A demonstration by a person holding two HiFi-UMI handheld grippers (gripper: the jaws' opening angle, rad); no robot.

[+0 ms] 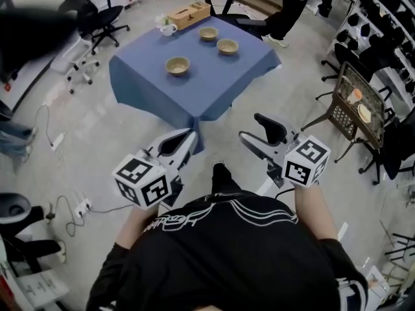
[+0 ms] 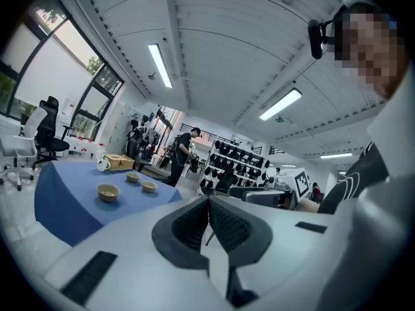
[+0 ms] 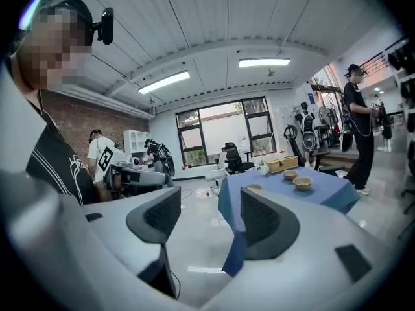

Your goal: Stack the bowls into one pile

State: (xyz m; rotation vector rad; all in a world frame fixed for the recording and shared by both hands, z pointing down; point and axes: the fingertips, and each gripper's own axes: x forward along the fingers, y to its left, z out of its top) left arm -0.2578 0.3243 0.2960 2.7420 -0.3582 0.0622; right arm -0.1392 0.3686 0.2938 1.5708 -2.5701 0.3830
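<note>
Three tan bowls stand apart on the blue-clothed table [image 1: 214,83]: one near the front left [image 1: 177,65], one at the back [image 1: 209,34], one to the right [image 1: 227,46]. Both grippers hang in the air short of the table, well away from the bowls. My left gripper [image 1: 185,142] is shut with nothing in it; its pads meet [image 2: 209,222], and the bowls [image 2: 108,192] show far off to its left. My right gripper [image 1: 254,129] stands open and empty [image 3: 211,216]; two bowls [image 3: 302,183] show beyond it, the third [image 3: 254,188] peeks over its right finger.
A wooden box [image 1: 189,15] and a white cup [image 1: 167,28] sit at the table's far edge. Office chairs [image 1: 97,18] stand at the left, a metal chair [image 1: 353,105] at the right, and a person [image 1: 288,8] behind the table. Cables [image 1: 71,209] lie on the floor.
</note>
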